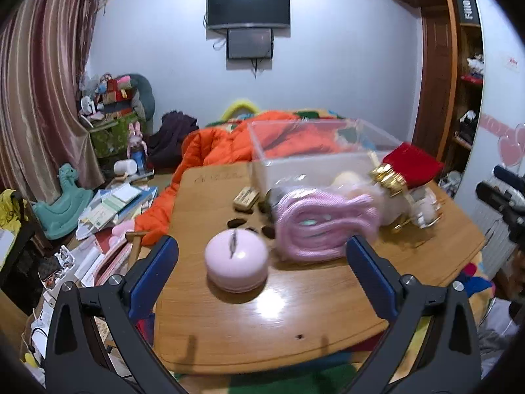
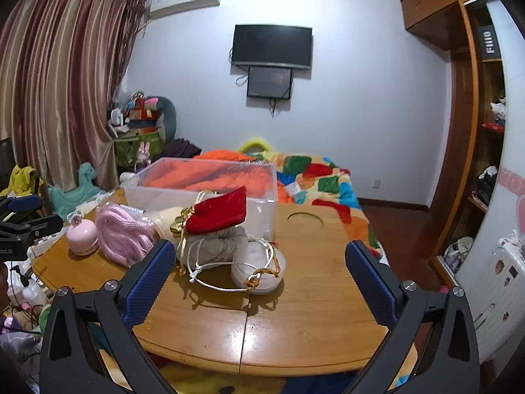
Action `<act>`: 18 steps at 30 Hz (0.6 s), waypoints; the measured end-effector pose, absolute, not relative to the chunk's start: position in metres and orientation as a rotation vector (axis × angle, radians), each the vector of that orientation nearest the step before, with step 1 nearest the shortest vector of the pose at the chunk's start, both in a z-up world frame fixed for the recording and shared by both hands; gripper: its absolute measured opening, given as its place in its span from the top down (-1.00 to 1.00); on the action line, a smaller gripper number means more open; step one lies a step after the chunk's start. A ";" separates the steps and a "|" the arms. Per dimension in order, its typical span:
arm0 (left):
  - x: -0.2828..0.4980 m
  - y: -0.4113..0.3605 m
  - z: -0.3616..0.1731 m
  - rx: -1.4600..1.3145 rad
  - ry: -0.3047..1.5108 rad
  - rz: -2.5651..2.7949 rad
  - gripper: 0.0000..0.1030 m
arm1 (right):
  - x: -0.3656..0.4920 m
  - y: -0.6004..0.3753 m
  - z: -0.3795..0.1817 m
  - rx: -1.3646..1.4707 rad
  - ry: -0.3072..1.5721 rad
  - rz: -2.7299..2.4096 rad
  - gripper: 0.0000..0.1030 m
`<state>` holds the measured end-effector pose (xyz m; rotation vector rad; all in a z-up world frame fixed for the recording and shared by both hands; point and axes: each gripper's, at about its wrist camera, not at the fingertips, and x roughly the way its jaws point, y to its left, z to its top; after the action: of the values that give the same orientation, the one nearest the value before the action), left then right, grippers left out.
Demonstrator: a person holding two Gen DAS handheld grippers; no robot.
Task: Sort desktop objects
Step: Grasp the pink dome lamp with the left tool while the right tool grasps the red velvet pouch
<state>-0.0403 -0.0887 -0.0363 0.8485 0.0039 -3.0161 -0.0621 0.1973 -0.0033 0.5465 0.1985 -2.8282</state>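
Evidently nothing is sorted yet. Left view: the left gripper (image 1: 262,256), fingers spread and empty, frames a smooth round pink case (image 1: 237,264) on the glossy wood table (image 1: 262,321), probably lining up; a ropy pink bundle (image 1: 323,226) lies right, the clear bin (image 1: 305,154) far. Right view: the right gripper (image 2: 261,262), also spread, faces a velvety red pouch (image 2: 220,211) atop 2 pale drawstring bags (image 2: 242,252).
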 end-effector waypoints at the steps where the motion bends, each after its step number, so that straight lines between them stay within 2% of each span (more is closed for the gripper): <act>1: -0.044 -0.091 -0.040 0.877 0.005 -3.012 -1.00 | -0.067 0.196 -0.005 0.561 0.202 -2.821 -1.00; 11: -0.079 -0.116 -0.077 1.026 0.000 -2.937 -0.99 | -0.108 0.187 -0.017 0.671 0.203 -2.745 -0.99; 15: -0.085 -0.115 -0.082 1.063 -0.034 -2.922 -0.71 | -0.126 0.181 -0.018 0.698 0.164 -2.704 -0.99; 18: -0.090 -0.115 -0.085 1.093 -0.017 -2.921 -0.70 | -0.137 0.175 -0.020 0.699 0.160 -2.677 -0.99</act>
<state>-0.0903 -0.1154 -0.0850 1.0927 -0.0170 -2.9209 -0.1368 0.1752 -0.0196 0.6992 0.1601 -2.6767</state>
